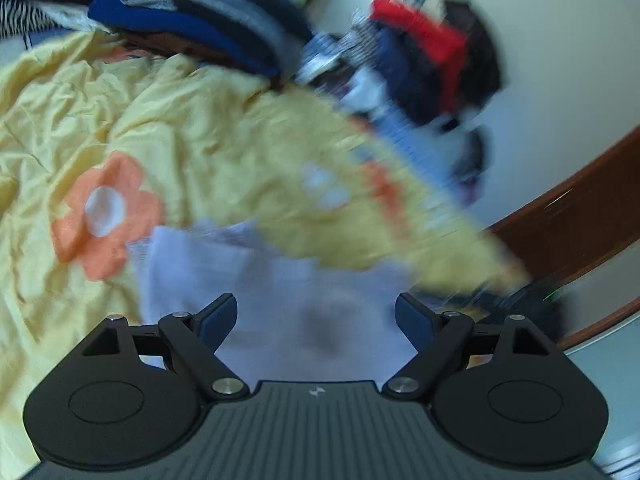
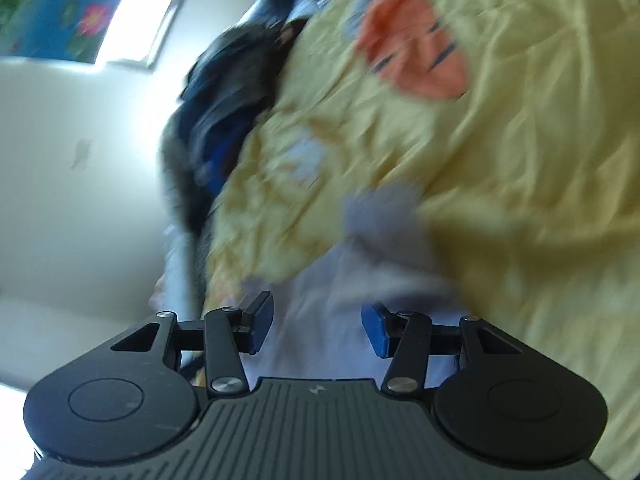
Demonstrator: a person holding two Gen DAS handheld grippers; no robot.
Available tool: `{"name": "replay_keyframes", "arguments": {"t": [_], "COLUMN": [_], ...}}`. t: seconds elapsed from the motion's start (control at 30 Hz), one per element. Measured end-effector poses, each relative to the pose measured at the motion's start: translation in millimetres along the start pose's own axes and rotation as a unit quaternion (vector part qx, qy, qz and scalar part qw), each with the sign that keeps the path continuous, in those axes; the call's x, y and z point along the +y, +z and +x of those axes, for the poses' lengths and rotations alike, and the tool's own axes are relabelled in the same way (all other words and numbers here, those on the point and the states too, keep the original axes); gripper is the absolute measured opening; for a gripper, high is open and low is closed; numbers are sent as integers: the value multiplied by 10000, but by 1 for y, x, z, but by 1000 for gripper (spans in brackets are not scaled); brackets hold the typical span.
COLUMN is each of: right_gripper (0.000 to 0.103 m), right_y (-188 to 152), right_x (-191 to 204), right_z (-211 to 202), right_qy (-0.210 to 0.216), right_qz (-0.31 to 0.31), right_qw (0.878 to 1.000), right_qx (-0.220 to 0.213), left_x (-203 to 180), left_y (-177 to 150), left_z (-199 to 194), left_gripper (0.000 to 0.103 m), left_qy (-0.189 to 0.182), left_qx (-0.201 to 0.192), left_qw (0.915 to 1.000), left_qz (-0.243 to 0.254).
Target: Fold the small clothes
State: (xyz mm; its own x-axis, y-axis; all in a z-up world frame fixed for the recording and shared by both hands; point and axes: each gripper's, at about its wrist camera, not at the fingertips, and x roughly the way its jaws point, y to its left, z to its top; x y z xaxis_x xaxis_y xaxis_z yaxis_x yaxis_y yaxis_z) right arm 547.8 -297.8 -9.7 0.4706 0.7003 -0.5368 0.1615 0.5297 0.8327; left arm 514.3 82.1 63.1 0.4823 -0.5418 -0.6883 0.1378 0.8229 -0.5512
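A small white garment (image 1: pixel 288 292) with a dark smudge lies on a yellow bedsheet (image 1: pixel 180 132) printed with orange flowers. My left gripper (image 1: pixel 316 320) is open, its blue-padded fingers spread wide just above the garment's near part. In the right wrist view the same white garment (image 2: pixel 352 272) looks rumpled, one part raised. My right gripper (image 2: pixel 318 326) is open over it, nothing between the pads. Both views are blurred by motion.
A stack of folded grey and blue clothes (image 1: pixel 208 16) sits at the back of the bed. A loose heap of red, navy and striped clothes (image 1: pixel 420 60) lies at the right. A brown wooden bed edge (image 1: pixel 580 220) and pale wall (image 2: pixel 80 180) border the bed.
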Motion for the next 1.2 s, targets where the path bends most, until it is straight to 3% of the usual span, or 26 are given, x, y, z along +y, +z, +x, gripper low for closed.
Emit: {"name": "replay_keyframes", "arguments": {"t": [0.1,0.27,0.33,0.43,0.53,0.6,0.7,0.77,0.8,0.83,0.87,0.9,0.93,0.97,1.03,1.13,1.2], "right_gripper": [51,50,52,55,65,66,65,31,26,30,44,48,61,67,68,69,52], "right_y": [14,1,-8,-26,-47,-55,-55,-55,-56,-57,-61,-72,-85,-100,-131,-165,-170], "right_x": [-25,-26,-20,8,28,32,17,-3,-10,-14,-13,-9,-5,-3,-8,-23,-45], "right_z": [-9,-6,-16,-25,-25,-17,0,1,-3,-9,-20,-33,-47,-60,-80,-89,-86], "right_qy": [157,-38,33,476,775,605,135,-147,-222,-229,-169,-115,30,287,746,584,297], "right_qz": [600,124,113,-420,-780,-919,-613,-430,-306,-183,-147,-228,-370,-492,-606,-666,-453], "right_qw": [9973,9996,9990,9974,9939,9939,9979,9990,9993,9995,9997,9994,9987,9977,9953,9961,9985], "right_qx": [-393,-268,-427,-335,-1,70,165,42,-35,-66,-138,-248,-338,-367,-134,1,-89], "left_x": [10,8,8,4,-11,-19,-13,-14,-16,-18,-21,-27,-33,-40,-52,-63,-61], "left_y": [0,-1,-3,-17,-31,-38,-45,-51,-51,-50,-53,-60,-69,-86,-121,-167,-179], "left_z": [33,41,24,-16,-24,-6,35,38,38,35,27,14,0,-13,-33,-36,-16], "left_gripper": [87,87,87,87,87,87,87,88,88,88,88,88,88,88,89,89,89], "left_qy": [791,1238,1109,233,-228,-47,413,493,531,603,691,735,721,682,458,606,855], "left_qx": [-23,-378,-668,-1114,-1167,-953,-413,-751,-740,-693,-725,-859,-1019,-1174,-1307,-1218,-798], "left_qw": [9969,9916,9912,9915,9923,9953,9981,9959,9958,9958,9949,9935,9922,9906,9887,9842,9852], "left_qz": [22,34,-277,-634,-350,-142,-217,91,127,16,-105,-103,3,169,578,1135,1249]}}
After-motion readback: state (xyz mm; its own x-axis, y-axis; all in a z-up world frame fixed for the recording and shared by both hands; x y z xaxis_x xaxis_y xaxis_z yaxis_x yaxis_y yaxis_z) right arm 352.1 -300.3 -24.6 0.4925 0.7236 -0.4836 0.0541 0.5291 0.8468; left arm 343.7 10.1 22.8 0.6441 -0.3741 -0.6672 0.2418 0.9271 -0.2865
